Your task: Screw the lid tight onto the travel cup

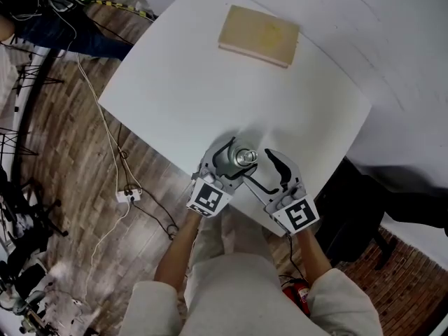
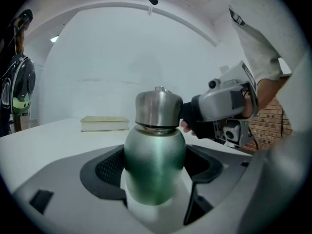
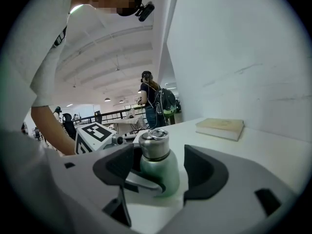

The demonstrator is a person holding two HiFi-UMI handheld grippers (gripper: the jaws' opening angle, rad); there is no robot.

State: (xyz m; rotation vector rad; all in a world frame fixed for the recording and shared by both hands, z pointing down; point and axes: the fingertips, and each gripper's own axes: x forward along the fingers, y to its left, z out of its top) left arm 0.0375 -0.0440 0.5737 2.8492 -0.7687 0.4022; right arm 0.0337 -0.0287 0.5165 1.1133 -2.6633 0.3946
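Observation:
A green travel cup (image 1: 233,161) with a steel lid (image 1: 245,157) stands upright near the table's front edge. My left gripper (image 1: 225,161) is shut on the cup's green body (image 2: 155,160), its dark pads (image 2: 108,167) pressing both sides below the lid (image 2: 157,107). My right gripper (image 1: 264,171) is just right of the cup and open. In the right gripper view, its two pads (image 3: 207,172) flank the cup (image 3: 161,172) and lid (image 3: 154,144) with gaps on both sides. A ring lies on top of the lid.
A tan book (image 1: 258,35) lies at the far side of the white table (image 1: 175,89). Cables run over the wooden floor (image 1: 63,152) on the left. A person with a backpack (image 3: 156,101) stands far behind.

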